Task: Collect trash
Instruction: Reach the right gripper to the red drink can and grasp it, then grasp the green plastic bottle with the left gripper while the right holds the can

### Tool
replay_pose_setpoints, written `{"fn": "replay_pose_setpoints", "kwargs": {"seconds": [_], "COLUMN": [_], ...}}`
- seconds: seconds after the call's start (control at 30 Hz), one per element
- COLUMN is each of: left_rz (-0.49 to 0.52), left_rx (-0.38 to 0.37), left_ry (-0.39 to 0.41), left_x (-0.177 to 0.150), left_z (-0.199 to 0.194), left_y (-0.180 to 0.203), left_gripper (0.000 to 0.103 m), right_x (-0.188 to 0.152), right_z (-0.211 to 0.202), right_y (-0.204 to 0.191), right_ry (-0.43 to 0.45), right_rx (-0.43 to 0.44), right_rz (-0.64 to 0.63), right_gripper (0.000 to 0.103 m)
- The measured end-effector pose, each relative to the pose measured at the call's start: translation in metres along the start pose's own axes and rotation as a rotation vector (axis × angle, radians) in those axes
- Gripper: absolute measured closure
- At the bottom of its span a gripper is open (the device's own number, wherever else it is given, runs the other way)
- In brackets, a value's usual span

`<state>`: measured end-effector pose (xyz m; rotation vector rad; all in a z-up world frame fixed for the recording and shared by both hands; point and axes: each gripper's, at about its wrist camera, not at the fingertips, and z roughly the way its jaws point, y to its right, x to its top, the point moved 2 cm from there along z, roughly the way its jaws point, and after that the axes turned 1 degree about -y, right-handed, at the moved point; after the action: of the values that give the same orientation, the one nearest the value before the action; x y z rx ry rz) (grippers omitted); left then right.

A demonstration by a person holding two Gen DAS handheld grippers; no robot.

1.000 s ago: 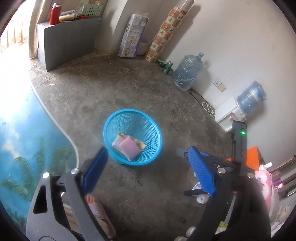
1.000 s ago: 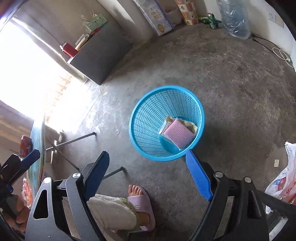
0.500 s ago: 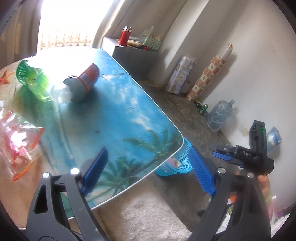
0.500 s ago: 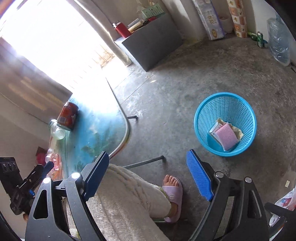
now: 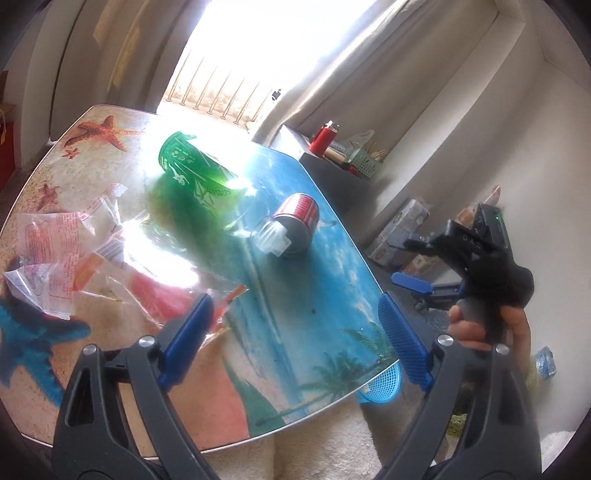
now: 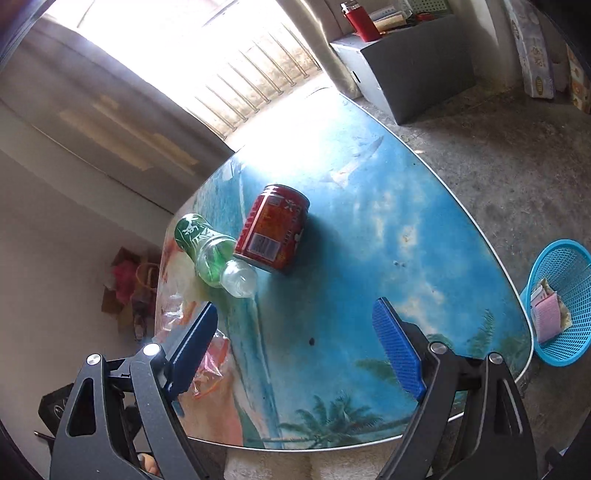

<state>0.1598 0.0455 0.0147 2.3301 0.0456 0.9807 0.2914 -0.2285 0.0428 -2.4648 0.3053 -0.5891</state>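
Note:
A red can (image 6: 273, 229) lies on its side on the beach-print table (image 6: 369, 240), touching a green plastic bottle (image 6: 210, 251) that also lies flat. Clear plastic wrappers (image 5: 81, 254) with red print lie at the table's left. The can (image 5: 297, 223) and bottle (image 5: 201, 184) also show in the left wrist view. A blue mesh basket (image 6: 561, 302) with pink and paper trash stands on the floor right of the table. My left gripper (image 5: 295, 339) and right gripper (image 6: 295, 347) are both open and empty above the table's near edge.
A grey box (image 6: 410, 70) with a red flask (image 6: 360, 22) stands by the far wall. Patterned packs (image 6: 532, 48) lean at the wall. The concrete floor (image 6: 498, 155) lies between them and the table. The right gripper's body (image 5: 480, 258) shows at right in the left wrist view.
Both grippers swung up from the basket on the floor to above the table. The can, bottle and wrappers came into view. Both stayed open.

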Motion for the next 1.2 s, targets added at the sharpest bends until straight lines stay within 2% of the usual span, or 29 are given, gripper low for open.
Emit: {"fn": "replay_pose_setpoints", "kwargs": {"seconds": [0.23,0.33,0.43,0.57,0.67,0.8,0.83,1.0,1.2], "left_rz": [-0.030,-0.039,-0.040,-0.055,-0.059,-0.077,-0.079,-0.078,-0.065], "left_rx": [0.048,0.064,0.086,0.099,0.104,0.107,0.103,0.114,0.127], "left_ry": [0.071,0.097,0.104,0.100,0.093,0.086,0.089,0.081,0.091], "left_x": [0.005,0.009,0.011,0.012,0.011,0.009,0.009,0.010,0.018], "left_z": [-0.023,-0.029,-0.030,-0.029,-0.027,-0.026,-0.025,-0.022,-0.028], "left_y": [-0.026,-0.036,-0.044,-0.054,-0.060,-0.067,-0.069,-0.073,-0.069], "left_gripper": [0.016,0.016,0.016,0.016,0.016,0.016,0.016,0.016,0.016], "right_x": [0.045,0.058,0.068,0.069,0.067,0.065,0.065,0.068,0.063], "right_z": [0.068,0.088,0.104,0.121,0.131,0.137,0.137,0.146,0.148], "right_y": [-0.022,-0.022,-0.021,-0.014,-0.011,-0.009,-0.009,-0.016,-0.023], "right_ry": [-0.092,-0.110,-0.129,-0.161,-0.172,-0.169,-0.169,-0.168,-0.154], "right_rx": [-0.054,-0.094,-0.095,-0.121,-0.150,-0.145,-0.148,-0.159,-0.184], "right_rz": [0.052,0.076,0.102,0.129,0.128,0.140,0.135,0.110,0.015], "right_gripper": [0.020,0.020,0.020,0.020,0.024,0.029,0.032,0.033,0.034]}}
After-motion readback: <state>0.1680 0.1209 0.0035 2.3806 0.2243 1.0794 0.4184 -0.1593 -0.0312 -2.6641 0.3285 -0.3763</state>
